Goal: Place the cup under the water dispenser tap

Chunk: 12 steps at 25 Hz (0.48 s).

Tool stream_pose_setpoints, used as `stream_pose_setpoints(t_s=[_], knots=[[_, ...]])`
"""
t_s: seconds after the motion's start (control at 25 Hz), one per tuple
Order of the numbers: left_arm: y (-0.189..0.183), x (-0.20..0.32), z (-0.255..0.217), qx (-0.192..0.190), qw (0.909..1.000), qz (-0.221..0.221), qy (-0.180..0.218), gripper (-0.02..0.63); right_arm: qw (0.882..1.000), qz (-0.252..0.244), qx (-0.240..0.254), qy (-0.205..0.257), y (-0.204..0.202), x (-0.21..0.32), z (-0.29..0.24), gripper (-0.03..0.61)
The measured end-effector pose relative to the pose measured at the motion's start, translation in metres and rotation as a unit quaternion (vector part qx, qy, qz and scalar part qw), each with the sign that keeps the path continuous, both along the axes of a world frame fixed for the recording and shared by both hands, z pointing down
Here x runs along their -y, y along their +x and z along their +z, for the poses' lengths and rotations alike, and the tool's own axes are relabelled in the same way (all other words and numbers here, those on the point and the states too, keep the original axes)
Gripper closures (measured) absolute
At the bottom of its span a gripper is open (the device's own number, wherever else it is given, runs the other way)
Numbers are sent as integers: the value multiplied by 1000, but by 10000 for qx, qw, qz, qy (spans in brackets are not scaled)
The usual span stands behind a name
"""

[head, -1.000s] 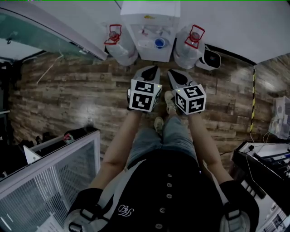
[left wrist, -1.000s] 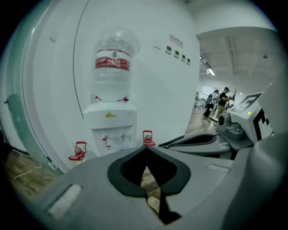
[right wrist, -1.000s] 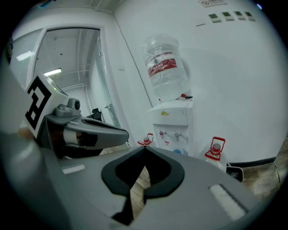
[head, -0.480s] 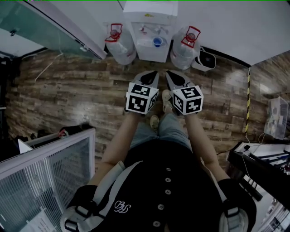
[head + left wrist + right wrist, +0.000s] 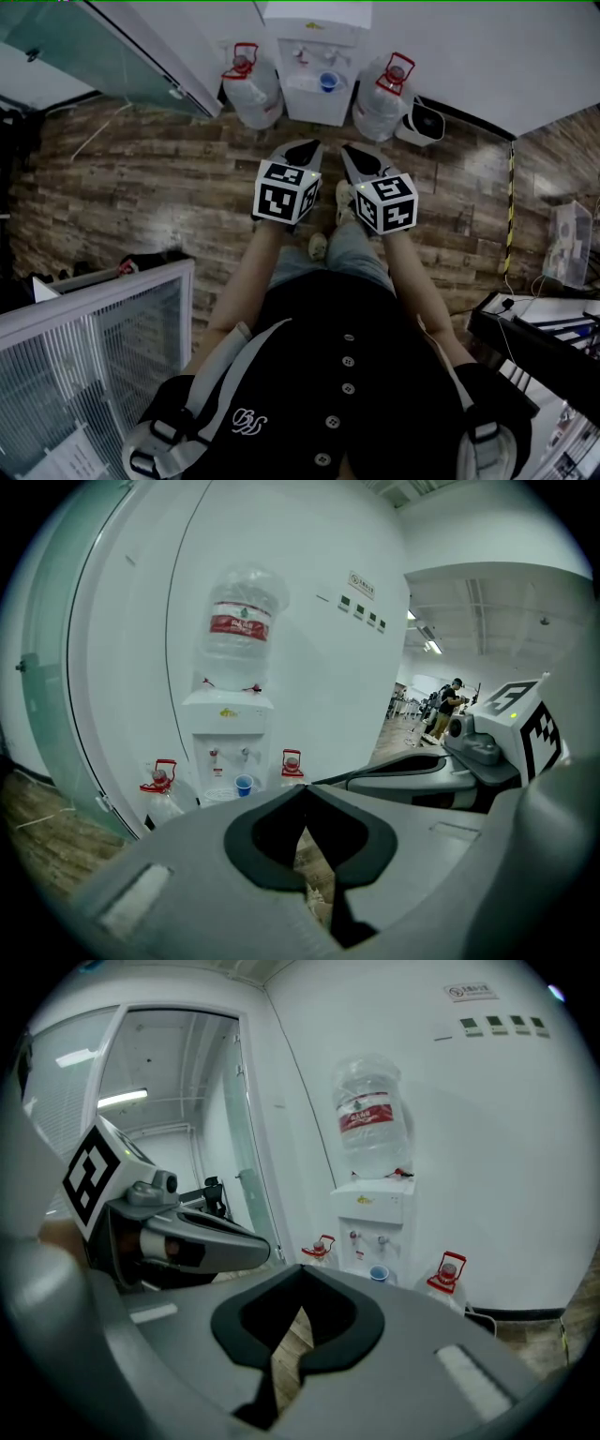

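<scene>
Both of your grippers are closed and empty. In each gripper view the two matte grey jaws meet at their tips. Behind the tips is only a black-lined, keyhole-shaped gap with floor planks showing through it. The left gripper (image 5: 305, 789) and the right gripper (image 5: 302, 1269) sit side by side, aimed at the water dispenser (image 5: 317, 56) from well back.

The cup (image 5: 328, 82) is small, round and blue. It stands on the dispenser's tray beneath the taps, well apart from both grippers. The gripper views place it under the right-hand tap.

The dispenser is a boxy white cabinet against a smooth white wall (image 5: 487, 1147). Your head view looks steeply down on it and cuts off its top. The gripper views show what sits there: a clear bottle (image 5: 239, 621) with a red label, neck down. Two clear jugs with red handles, the left jug (image 5: 253, 94) and the right jug (image 5: 380, 103), stand just beside the cabinet. The floor (image 5: 141, 187) is brown planks with a rough grain.

Only the head view shows the black-and-white marker cubes (image 5: 286, 190), your forearms, your black buttoned shirt and a ribbed translucent panel (image 5: 94, 356) at lower left. Only the left gripper view shows people (image 5: 448, 700) in a far hall, too small to make out. The label print is unreadable. You cannot identify the black-and-white object (image 5: 427, 120) by the right jug.
</scene>
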<state>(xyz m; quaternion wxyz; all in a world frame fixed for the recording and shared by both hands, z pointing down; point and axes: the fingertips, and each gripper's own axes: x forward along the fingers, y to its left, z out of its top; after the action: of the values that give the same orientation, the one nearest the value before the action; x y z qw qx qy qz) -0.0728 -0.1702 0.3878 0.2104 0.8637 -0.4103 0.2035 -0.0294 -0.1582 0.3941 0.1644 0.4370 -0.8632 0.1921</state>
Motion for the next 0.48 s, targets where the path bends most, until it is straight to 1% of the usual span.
stream_pose_setpoints(t_s=[0.28, 0.48], knots=[[-1, -6, 2, 120, 9999, 68, 19, 609, 9999, -16, 1, 105, -8, -6, -7, 583], [0, -12, 2, 112, 9999, 125, 17, 609, 9999, -90, -90, 96, -11, -10, -7, 583]])
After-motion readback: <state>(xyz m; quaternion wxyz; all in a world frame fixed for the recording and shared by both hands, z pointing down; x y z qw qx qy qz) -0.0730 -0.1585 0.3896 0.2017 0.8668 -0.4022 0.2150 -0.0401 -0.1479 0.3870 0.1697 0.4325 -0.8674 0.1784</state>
